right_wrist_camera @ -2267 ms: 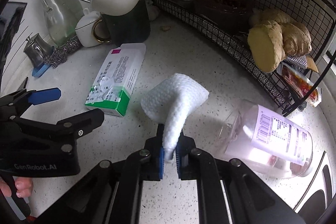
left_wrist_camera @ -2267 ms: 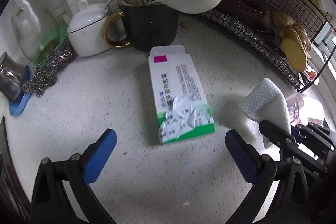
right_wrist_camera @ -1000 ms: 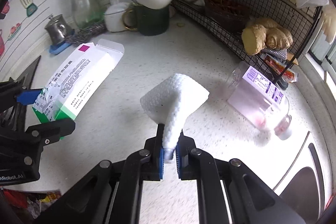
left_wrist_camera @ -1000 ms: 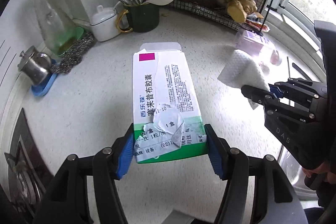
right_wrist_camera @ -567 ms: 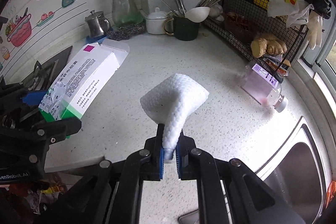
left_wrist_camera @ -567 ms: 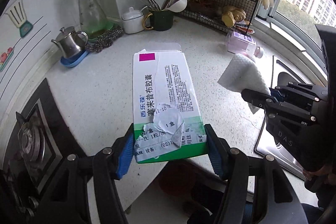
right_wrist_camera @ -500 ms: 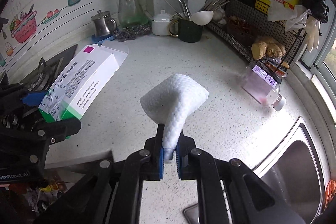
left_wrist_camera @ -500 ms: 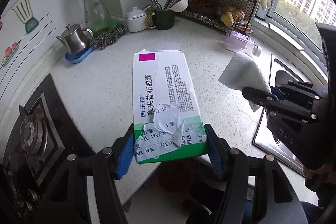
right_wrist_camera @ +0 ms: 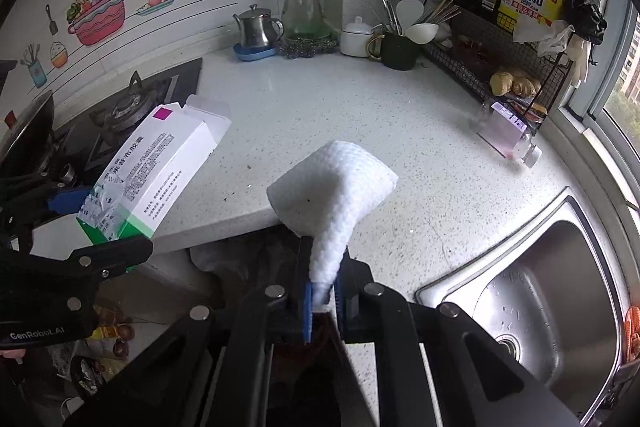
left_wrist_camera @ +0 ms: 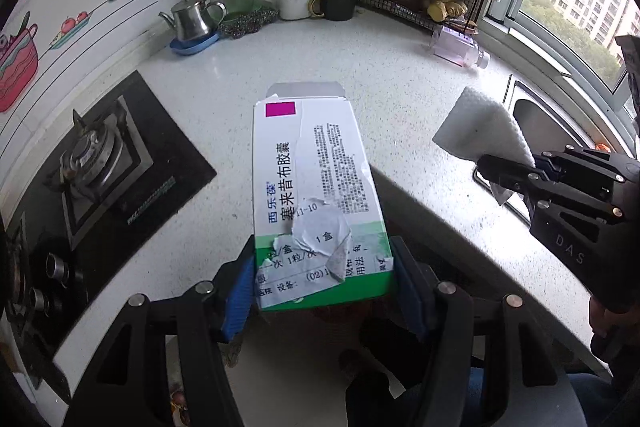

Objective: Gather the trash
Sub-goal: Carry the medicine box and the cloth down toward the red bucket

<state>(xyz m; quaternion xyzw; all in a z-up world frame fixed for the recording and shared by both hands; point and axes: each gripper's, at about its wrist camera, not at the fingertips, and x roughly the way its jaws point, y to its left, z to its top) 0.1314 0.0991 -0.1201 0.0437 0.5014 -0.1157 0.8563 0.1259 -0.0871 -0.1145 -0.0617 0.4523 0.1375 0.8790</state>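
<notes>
**A:** Kitchen corner, speckled white worktop with a gas hob at one end, steel sink at the other, window beyond. Both loads are off the surface and out past the front edge.

**B:** Grips?

**A:** Left hand-held gripper is clamped across the green end of the torn medicine box, pads on both side walls, open flap end pointing away. Right hand-held gripper is pinched nearly closed on the tail of a folded white paper towel.

**B:** Bin in view?

**A:** Not clearly. Below the edge it's dark, with some clutter low left in the right wrist view. Can't tell a bin from that.

**B:** So how to finish the carry?

**A:** My read: hold both grips until each item is right over the bin mouth, then release one at a time. Box is long and held at one end, so keep it tilted down or it may catch the rim. Towel is light and may cling to a pad.

**B:** Leftovers?

**A:** Pink plastic bottle lying on its side by the wire rack. Probably next.
</notes>
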